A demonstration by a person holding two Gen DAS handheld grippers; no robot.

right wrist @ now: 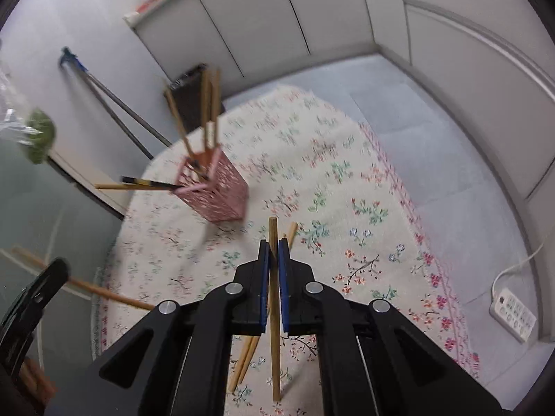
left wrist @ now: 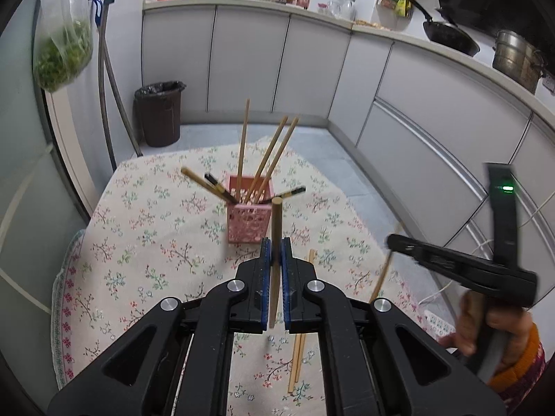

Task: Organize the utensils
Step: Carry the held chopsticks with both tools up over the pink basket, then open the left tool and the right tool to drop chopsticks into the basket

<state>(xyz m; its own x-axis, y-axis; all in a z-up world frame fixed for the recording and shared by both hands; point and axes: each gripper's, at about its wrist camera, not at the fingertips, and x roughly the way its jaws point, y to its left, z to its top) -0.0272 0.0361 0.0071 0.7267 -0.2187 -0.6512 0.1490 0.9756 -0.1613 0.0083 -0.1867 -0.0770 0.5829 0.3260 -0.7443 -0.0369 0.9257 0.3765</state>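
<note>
Left gripper (left wrist: 276, 248) clamped on one wooden chopstick (left wrist: 275, 228), held upright. Right gripper (right wrist: 273, 251) clamped on second chopstick (right wrist: 274, 312). Pink holder (left wrist: 247, 215) (several chopsticks inside) positioned near table centre on floral tablecloth (left wrist: 145, 242). Loose chopstick pair (left wrist: 298, 357) located toward table's near edge.

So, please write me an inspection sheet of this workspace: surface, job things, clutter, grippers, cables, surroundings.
Surface: table under floral cloth.
Job's things: pink holder upright, several chopsticks inside; loose chopsticks lying on the cloth.
Clutter: nothing seen on the table.
Grippers: left gripper shut on one chopstick; right gripper shut on another chopstick.
Cables: white power strip with cord on the floor.
Surroundings: cabinets, dark bin, wok, pot, bag of greens.
</note>
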